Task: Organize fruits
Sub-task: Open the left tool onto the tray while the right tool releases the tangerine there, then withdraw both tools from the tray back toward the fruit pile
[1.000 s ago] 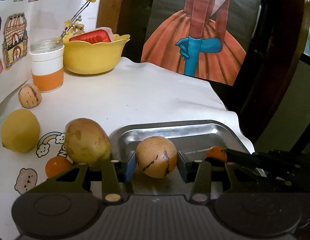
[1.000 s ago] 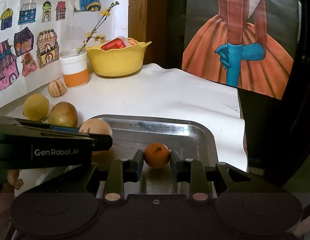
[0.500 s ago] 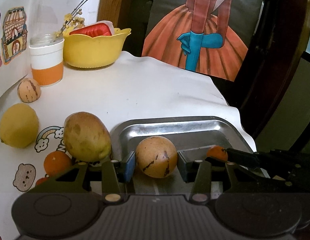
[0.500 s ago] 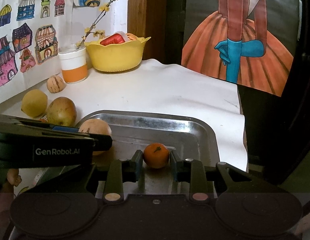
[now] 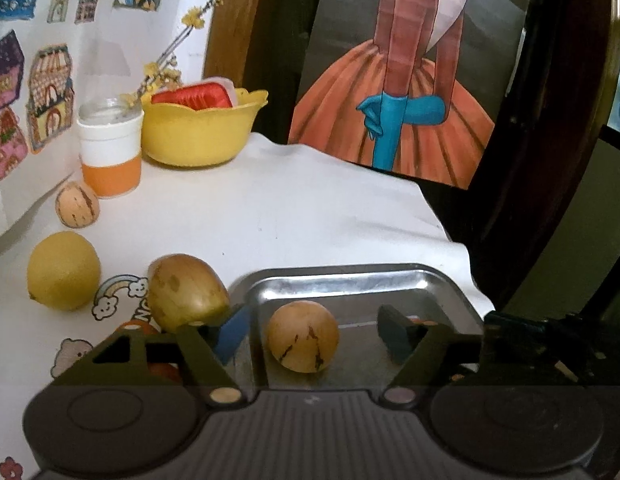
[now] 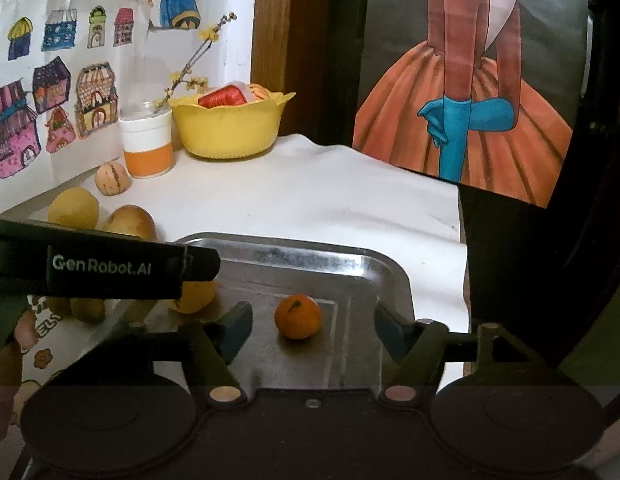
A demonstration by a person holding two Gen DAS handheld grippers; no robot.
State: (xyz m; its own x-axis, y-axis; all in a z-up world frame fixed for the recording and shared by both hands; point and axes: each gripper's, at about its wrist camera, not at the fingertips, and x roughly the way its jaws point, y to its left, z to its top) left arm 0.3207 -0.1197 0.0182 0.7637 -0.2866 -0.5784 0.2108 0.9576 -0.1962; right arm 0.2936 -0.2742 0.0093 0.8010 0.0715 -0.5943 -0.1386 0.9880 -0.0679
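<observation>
Both claws have let go since half a second ago: left gripper [image 5: 314, 330] and right gripper [image 6: 312, 328] now stand with jaws spread wide, pads clear of the fruit each was clamping.

Tan streaked fruit [image 5: 303, 336] sits free on the metal tray [image 5: 350, 276], near its left wall. Small orange [image 6: 298, 316] rests on the tray floor, well apart from it.

Handling, by judgement: tan fruit looks round, smooth, firm-skinned; likely to roll on bare metal, so take it across its widest girth. Orange looks light, slightly soft; a gentle pinch at the equator should do, with the stem up.

Count on the tray: two fruits.

Count off the tray, on the white cloth [image 5: 270, 208]: one brownish mango-like fruit [image 5: 186, 296] touching the tray's left edge, one lemon [image 5: 64, 270], one more streaked fruit [image 5: 77, 209] beside the orange-banded jar [image 5: 111, 152]. At least one small orange fruit [image 5: 162, 370] lies half hidden behind the left finger; cannot tell how many.

Yellow bowl [image 5: 202, 132] stands at the back, holding a red packet.
</observation>
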